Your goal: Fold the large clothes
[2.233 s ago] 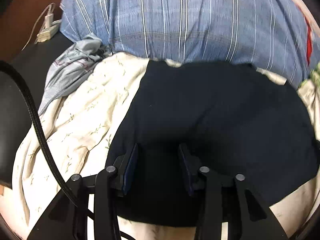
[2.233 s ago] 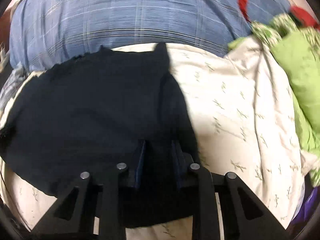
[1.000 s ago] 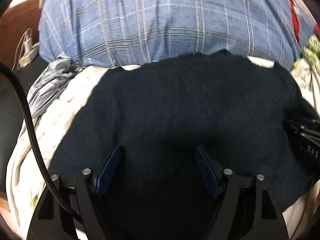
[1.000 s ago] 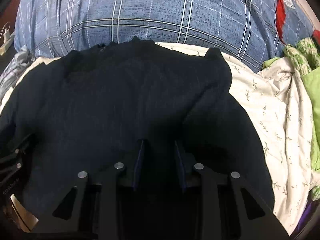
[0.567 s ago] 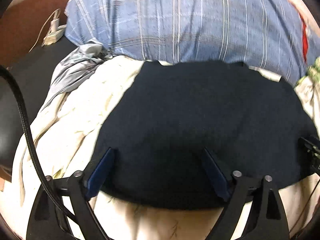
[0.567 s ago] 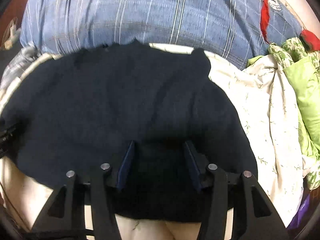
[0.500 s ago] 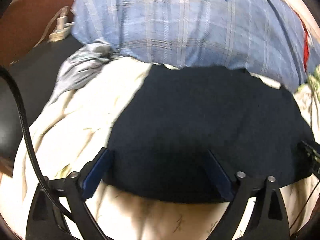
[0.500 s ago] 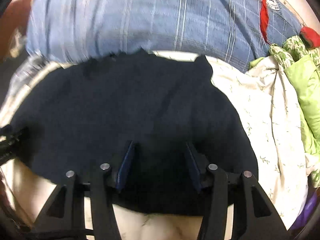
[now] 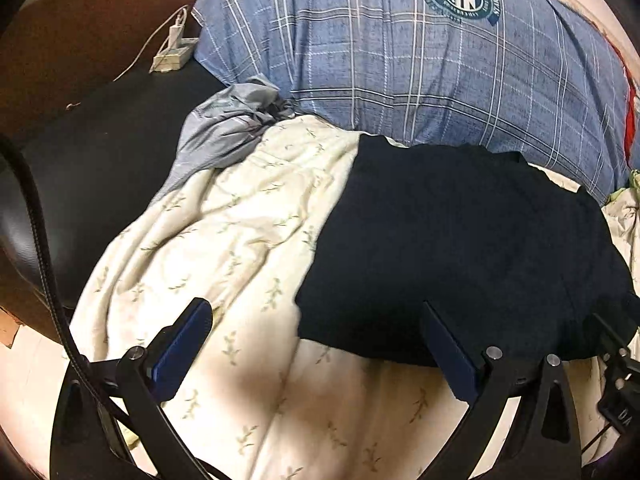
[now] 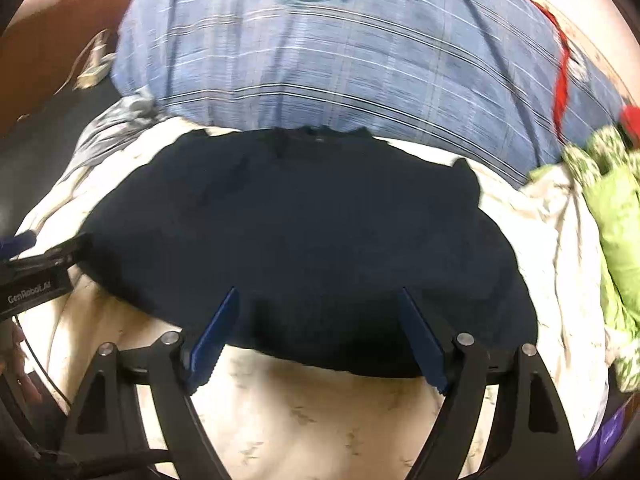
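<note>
A dark navy garment (image 9: 460,248) lies folded on a cream leaf-print quilt (image 9: 224,240); it also shows in the right wrist view (image 10: 304,232). My left gripper (image 9: 316,320) is open and empty, held above the quilt at the garment's near left edge. My right gripper (image 10: 318,312) is open and empty, held just over the garment's near edge. The left gripper's body shows at the left edge of the right wrist view (image 10: 36,280).
A big blue plaid pillow (image 9: 420,64) lies behind the garment. A grey cloth (image 9: 228,128) is bunched at its left. A white power strip (image 9: 172,56) sits on a dark surface. Green clothes (image 10: 616,216) lie at the right.
Both grippers opened and let go of the dark garment, then drew back toward me. The garment now lies folded on the quilt. The left gripper has shifted left.
</note>
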